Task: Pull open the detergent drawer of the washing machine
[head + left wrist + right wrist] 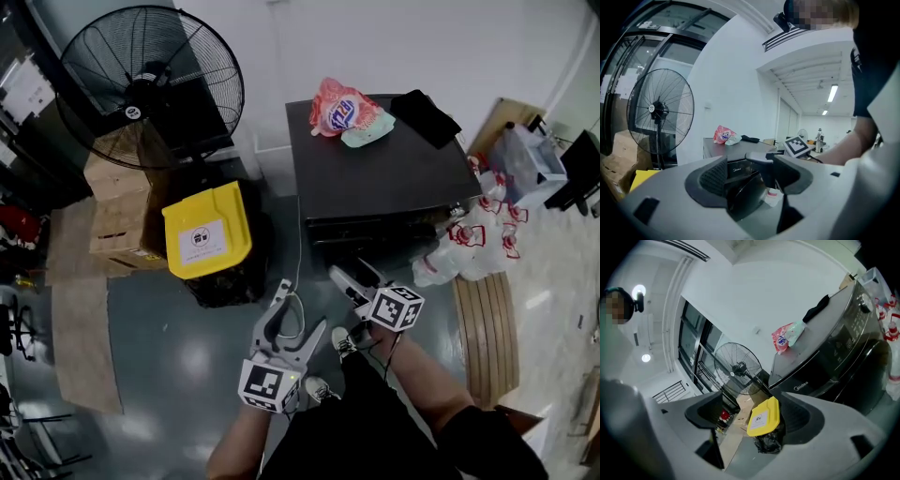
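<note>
Looking steeply down from a person's head at two hand-held grippers held out over a grey floor. Straight ahead of both stands a dark washing machine, seen mostly from above.

The right gripper is the nearer one, its tips close to the machine's front edge but apart from it. Its jaws stand wide and released. Its own view shows nothing between them, only a yellow bin lid and a standing fan far beyond the gap.

The left gripper hangs beside it and a little further back from the machine. It is likewise released, its jaws apart on nothing. Through its gap you see the machine's front and one jaw of the right gripper.

The detergent drawer appears to sit at the end of the top front panel that bears the brand mark, ahead of the right gripper and slightly to its left. It looks flush with the panel, so shut.

On the machine's top, beyond both grippers, lie a pink detergent bag and a black cloth.

As I judge it, the task has barely begun. Neither gripper touches the machine, and reaching the drawer, gripping its front and pulling it out are all left to do
</note>
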A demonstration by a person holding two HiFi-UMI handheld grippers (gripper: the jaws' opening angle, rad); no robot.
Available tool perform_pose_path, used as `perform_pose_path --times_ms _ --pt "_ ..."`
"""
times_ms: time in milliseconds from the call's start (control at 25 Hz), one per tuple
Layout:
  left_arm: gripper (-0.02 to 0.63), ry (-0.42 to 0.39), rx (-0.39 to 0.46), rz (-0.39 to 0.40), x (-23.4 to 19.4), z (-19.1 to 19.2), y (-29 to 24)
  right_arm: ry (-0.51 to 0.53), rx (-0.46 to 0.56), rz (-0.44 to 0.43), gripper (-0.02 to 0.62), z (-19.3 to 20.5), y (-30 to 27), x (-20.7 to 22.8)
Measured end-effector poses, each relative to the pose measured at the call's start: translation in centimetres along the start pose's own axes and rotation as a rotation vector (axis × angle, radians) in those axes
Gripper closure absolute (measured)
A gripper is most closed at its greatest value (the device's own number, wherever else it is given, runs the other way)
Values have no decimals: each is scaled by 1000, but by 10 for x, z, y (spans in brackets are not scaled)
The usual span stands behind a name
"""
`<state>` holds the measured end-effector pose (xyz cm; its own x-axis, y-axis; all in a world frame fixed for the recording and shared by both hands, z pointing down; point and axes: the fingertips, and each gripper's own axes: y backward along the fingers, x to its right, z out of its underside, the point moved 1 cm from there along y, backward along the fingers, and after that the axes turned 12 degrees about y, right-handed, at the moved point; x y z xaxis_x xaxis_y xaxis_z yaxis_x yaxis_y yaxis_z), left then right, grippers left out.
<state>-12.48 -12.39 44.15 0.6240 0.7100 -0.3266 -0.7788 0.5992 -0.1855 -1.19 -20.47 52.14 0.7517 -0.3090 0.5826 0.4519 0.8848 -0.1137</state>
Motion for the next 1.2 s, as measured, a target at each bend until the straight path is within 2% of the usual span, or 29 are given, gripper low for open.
perform_pose_path --times_ms 360,480,720,840,880,1040,1200 --pt "325 31 -61 -24 -24 7 -55 -200 -39 -16 179 20 -42 63" --pt "325 56 -80 -30 -31 8 -70 -280 -28 -45 169 22 -55 77" --pt "325 75 -104 -24 -42 15 -96 -326 2 -83 149 21 -71 103" --pt "325 87 -112 -20 -45 19 -104 -422 4 -20 127 31 -70 121" --pt "325 91 -113 -19 -45 20 -106 -432 5 -4 121 33 -69 126" --pt "325 105 -121 -23 -50 24 -115 -386 50 -46 96 25 -78 134" --pt "325 112 -111 -30 -55 27 -124 -452 35 -3 86 34 -81 145"
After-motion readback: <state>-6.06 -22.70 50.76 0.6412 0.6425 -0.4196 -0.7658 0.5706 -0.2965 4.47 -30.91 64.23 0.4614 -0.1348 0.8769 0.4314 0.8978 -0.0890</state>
